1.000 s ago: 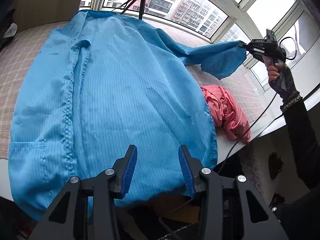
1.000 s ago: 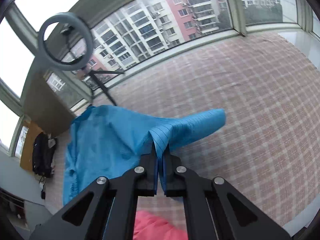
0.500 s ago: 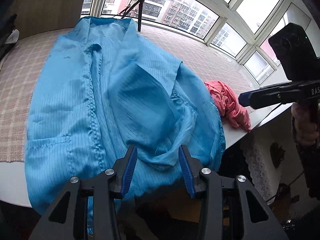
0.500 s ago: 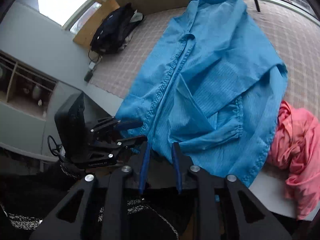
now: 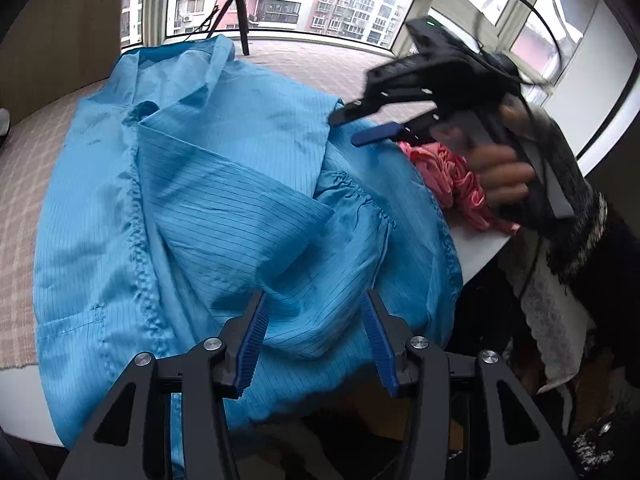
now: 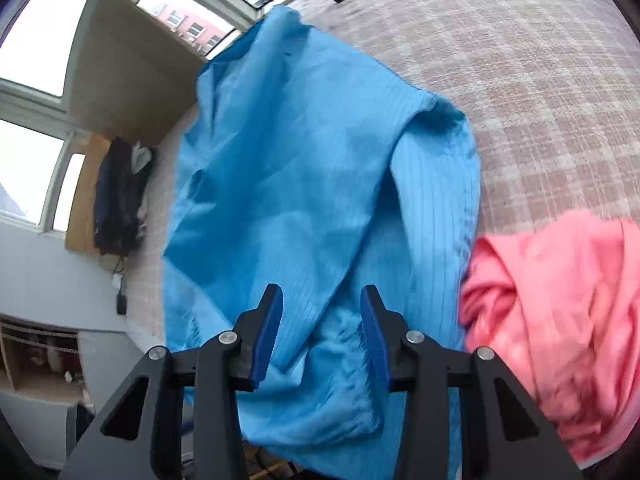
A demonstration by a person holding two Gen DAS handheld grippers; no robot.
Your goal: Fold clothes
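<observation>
A blue pinstriped jacket (image 5: pixel 224 208) lies spread on the checked table surface, its right sleeve (image 5: pixel 320 248) folded across the front with the gathered cuff (image 5: pixel 360 196) on top. My left gripper (image 5: pixel 316 340) hovers over the jacket's near hem, jaws opening, nothing pressed between them. My right gripper (image 5: pixel 364 128) shows in the left wrist view, held by a hand above the jacket's right edge. In the right wrist view the right gripper (image 6: pixel 320 332) hangs over the jacket (image 6: pixel 304 184) near the cuff, jaws opening, pads clear of the cloth.
A crumpled pink garment (image 6: pixel 560 312) lies right of the jacket near the table's edge (image 5: pixel 476 248). A tripod (image 5: pixel 240 20) stands at the far window. A dark bag (image 6: pixel 116 200) sits on a wooden ledge at the left. Checked cloth (image 6: pixel 520 80) covers the far side.
The right gripper carried the raised sleeve over the jacket, let it go and opened; the sleeve now lies folded across the front. The left gripper shifted slightly and widened a little.
</observation>
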